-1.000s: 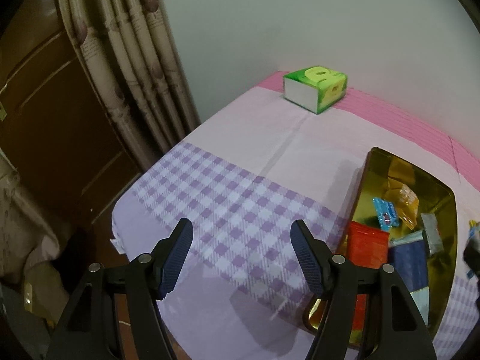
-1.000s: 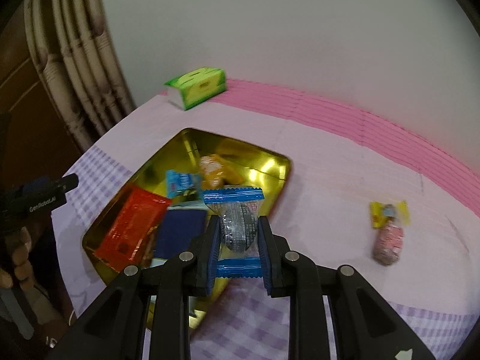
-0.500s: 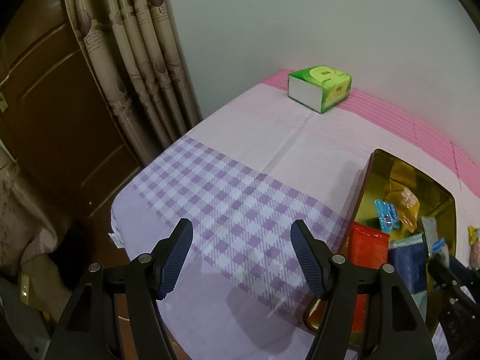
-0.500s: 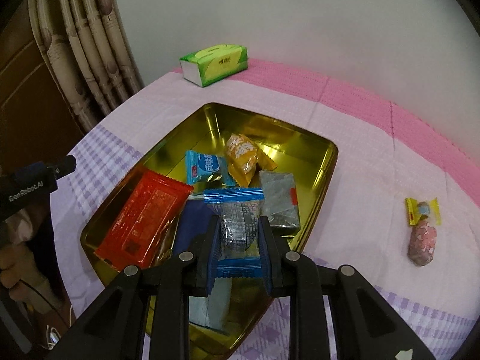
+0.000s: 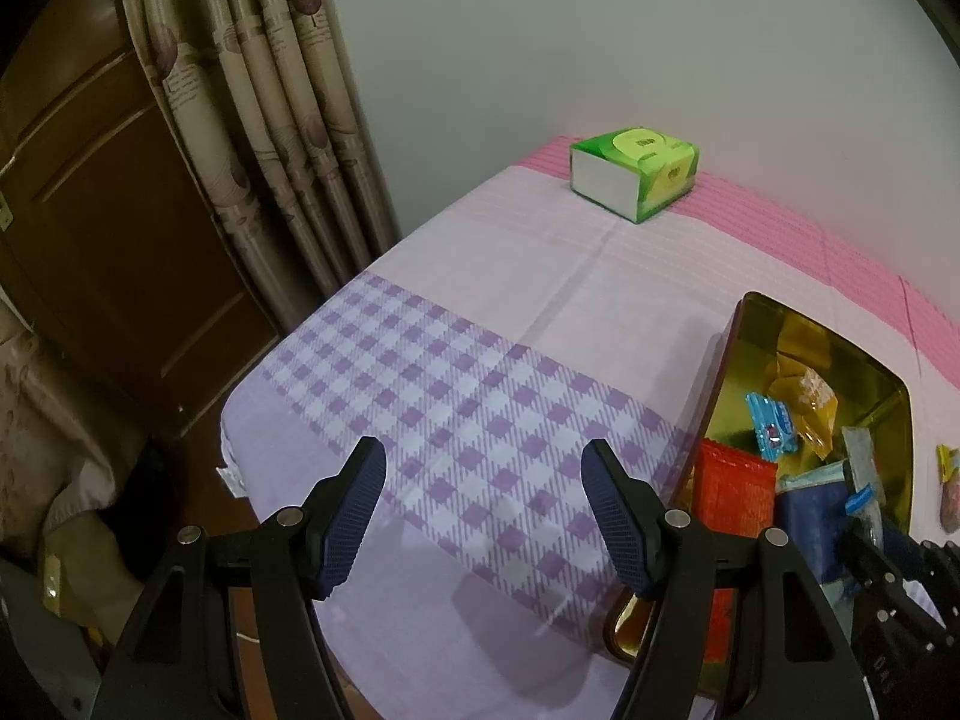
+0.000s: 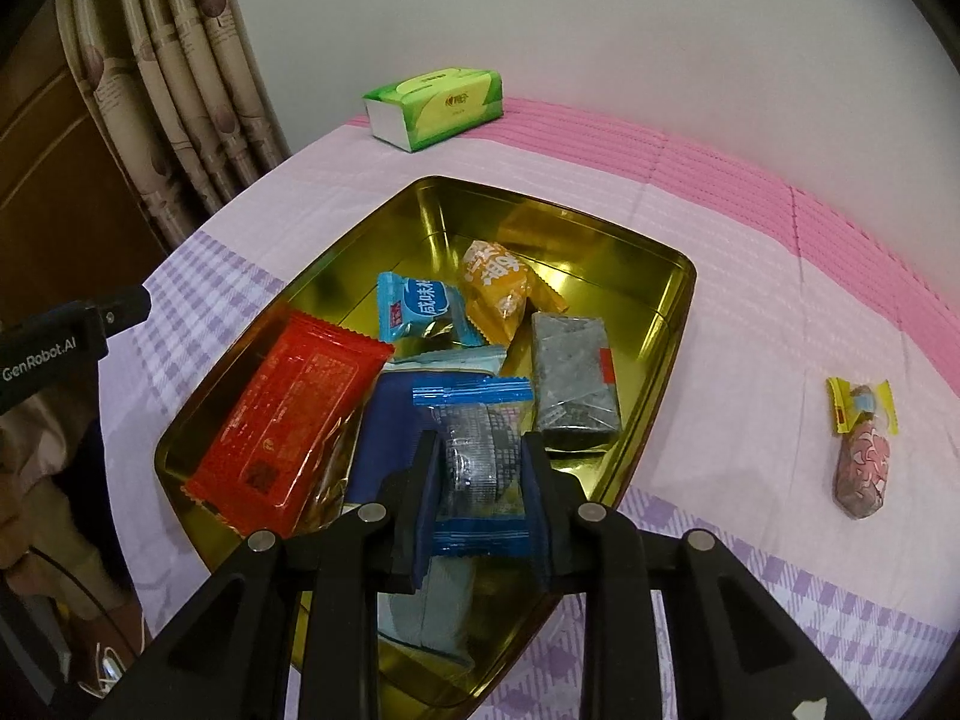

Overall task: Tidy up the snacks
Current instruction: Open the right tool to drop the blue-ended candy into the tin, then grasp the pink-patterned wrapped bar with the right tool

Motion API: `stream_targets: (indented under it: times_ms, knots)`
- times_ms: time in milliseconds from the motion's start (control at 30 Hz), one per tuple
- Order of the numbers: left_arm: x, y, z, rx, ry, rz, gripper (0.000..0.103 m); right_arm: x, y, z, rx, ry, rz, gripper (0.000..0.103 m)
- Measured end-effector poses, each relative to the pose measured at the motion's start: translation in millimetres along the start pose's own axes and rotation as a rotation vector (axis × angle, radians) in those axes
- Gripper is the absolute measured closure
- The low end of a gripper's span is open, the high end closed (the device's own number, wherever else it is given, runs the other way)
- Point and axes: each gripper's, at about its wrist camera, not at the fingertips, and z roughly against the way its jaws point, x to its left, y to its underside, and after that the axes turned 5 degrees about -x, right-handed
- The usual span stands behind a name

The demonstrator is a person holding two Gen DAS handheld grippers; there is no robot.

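The right gripper is clamped on a blue-ended snack packet, held over the near end of the gold tray among other wrapped snacks. The left gripper hovers with its fingers apart over the checked cloth of the surface. A yellow-ended sweet lies on the cloth right of the tray.

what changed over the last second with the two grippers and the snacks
The right gripper, shut on the blue-ended snack, carried it from the gold tray's near edge to above the snacks inside. No grasp or release. The left gripper stayed open and empty over the checked cloth. The yellow-ended snack stayed outside the tray; the green tissue pack stayed put.
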Motion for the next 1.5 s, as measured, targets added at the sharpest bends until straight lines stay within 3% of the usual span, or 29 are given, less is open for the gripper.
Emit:
stream_targets:
  times_ms: [367,567,733,1067,1300,1500]
  knots:
    - [-1,0,0,0.0,0.001,0.002,0.035,-2,-4,13,-0.038,-0.021,-0.015,0.058]
    - [-2,1,-1,0.001,0.001,0.0,0.035,-18,-9,32,-0.096,-0.001,-0.047,0.057]
    - [-2,1,-1,0.001,0.001,-0.001,0.035,-53,-9,45,-0.131,0.084,-0.095,0.057]
    - [-5,3,0,-0.001,0.001,-0.018,0.035,-157,13,46,-0.096,0.323,-0.249,0.057]
    - [-11,4,1,-0.016,0.009,-0.051,0.035,-187,25,32,-0.06,0.353,-0.29,0.057]
    - [-17,3,4,-0.025,0.066,-0.057,0.035,-193,27,11,-0.043,0.367,-0.301,0.057]
